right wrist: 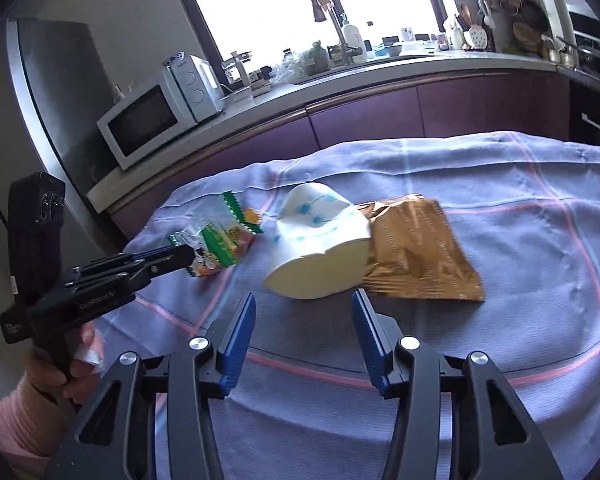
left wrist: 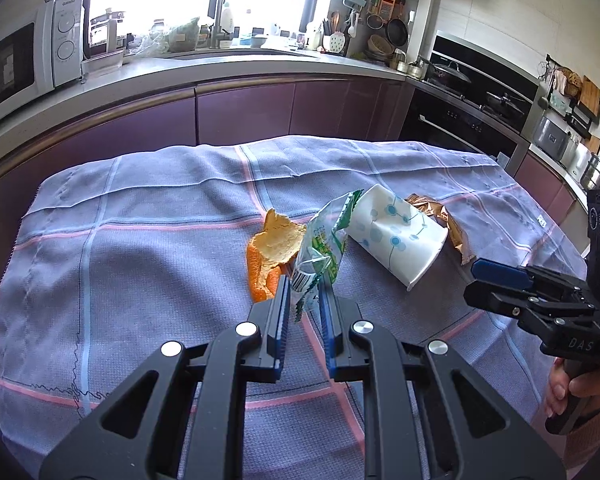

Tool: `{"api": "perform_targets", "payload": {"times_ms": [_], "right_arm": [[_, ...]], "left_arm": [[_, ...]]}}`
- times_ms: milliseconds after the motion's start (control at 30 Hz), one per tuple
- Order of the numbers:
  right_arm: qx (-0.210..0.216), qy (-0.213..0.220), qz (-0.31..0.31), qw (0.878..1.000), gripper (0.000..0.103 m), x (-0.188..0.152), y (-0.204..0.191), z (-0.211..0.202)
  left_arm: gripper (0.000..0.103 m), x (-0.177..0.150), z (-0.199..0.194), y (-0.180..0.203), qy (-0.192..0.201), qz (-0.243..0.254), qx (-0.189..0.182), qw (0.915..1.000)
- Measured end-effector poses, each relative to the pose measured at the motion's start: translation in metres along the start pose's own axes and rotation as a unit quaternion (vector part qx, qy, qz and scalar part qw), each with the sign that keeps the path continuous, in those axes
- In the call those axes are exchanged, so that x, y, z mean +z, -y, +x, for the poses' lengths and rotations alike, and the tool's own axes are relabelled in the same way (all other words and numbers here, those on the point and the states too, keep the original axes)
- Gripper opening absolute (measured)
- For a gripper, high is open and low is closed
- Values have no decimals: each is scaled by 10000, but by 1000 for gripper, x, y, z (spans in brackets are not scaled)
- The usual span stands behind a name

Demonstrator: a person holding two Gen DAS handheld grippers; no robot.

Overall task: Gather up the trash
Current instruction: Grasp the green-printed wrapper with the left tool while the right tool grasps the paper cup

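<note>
Item one: my left gripper [left wrist: 305, 294] pinches the green wrapper [left wrist: 324, 246], orange peel [left wrist: 274, 250] just beside; item two: my right gripper [right wrist: 304, 306] stands half-wide, empty, before the tipped paper cup [right wrist: 320, 248] on the gold packet [right wrist: 416, 252]; risk: the blurred cup, possibly rolling, squirts aside if pinched off-centre; room: bare cloth [right wrist: 520, 320] right, table edge beyond.

Black tongs [right wrist: 304, 304], blue pads [right wrist: 240, 340], silver screws, pink sleeve [right wrist: 16, 420]
</note>
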State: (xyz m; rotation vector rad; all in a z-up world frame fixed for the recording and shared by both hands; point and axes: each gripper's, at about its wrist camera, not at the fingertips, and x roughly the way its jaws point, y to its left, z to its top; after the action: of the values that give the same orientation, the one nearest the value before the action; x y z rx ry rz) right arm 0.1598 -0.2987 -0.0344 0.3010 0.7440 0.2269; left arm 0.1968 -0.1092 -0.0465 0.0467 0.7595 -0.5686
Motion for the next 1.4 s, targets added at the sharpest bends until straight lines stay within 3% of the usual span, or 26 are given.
{"api": "perform_targets", "payload": {"times_ms": [267,433,533,1400], "right_arm": [[648,61,705,9954,43,15,-1,28],[875,12,1170,9893,11,18,7,43],[961,10,1346,9862,4,16,10,47],[1535,78,282,9877,2,1,-55,15]], "left_arm": [[15,-5,-14,-5,89,-44,13,9999],[15,-10,-24,-11,127,-88,10,9999],[15,-12,-30,-15,149,-117,16,9998],[15,-45,-98,-52,432,-385,293,9979]]}}
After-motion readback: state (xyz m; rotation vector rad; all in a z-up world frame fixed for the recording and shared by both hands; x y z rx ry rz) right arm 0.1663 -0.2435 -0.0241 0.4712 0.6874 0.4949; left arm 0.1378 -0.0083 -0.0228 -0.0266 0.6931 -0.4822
